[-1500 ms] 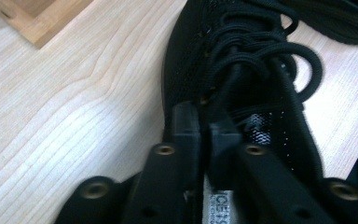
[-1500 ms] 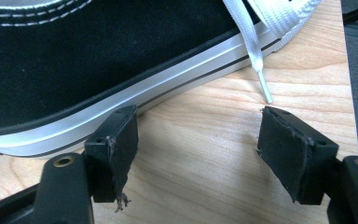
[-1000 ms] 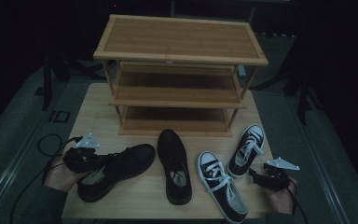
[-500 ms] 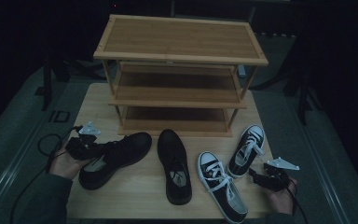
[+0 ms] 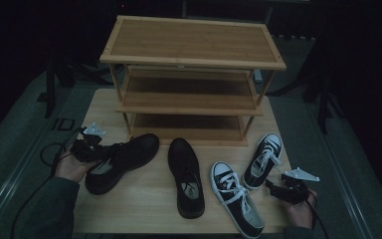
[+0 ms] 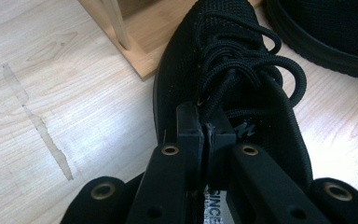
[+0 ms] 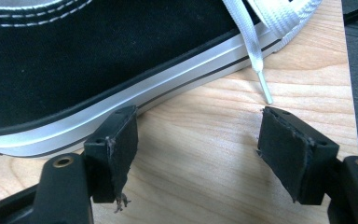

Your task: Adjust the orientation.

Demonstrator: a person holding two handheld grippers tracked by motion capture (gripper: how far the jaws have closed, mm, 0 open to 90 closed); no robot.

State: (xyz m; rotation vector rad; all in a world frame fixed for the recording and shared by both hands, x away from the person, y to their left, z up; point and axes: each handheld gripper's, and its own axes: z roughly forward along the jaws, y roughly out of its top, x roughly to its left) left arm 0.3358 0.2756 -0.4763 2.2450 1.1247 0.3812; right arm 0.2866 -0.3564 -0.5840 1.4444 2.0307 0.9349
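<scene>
**A:** High view first: how much room have you got? Your black lace-up shoe (image 5: pixel 122 162) sits at the left of the surface (image 5: pixel 144 204), toe aimed at the bottom corner of the wooden rack (image 5: pixel 191 79). Its heel is near the left edge. Bare wood runs along the front edge, between that shoe and the other black shoe (image 5: pixel 185 177).

**B:** And the right side is tighter. Two black-and-white sneakers (image 5: pixel 236 199) lie there, and your right gripper (image 5: pixel 273 187) hangs just off the right edge beside them.

**A:** Left gripper (image 5: pixel 97 151) is on the lace-up shoe's opening. In the left gripper view, the left gripper (image 6: pixel 208 128) has its jaws pressed together, clamped on the shoe's tongue right under the laces (image 6: pixel 242 60). The rack's post (image 6: pixel 116 23) stands just beside the toe.

**B:** Right gripper view: your right gripper (image 7: pixel 198 140) is spread wide, nothing between the jaws but bare wood. The left jaw is just beside the sneaker's white sole (image 7: pixel 158 88), and a lace tip (image 7: pixel 263 88) is near the other.
</scene>
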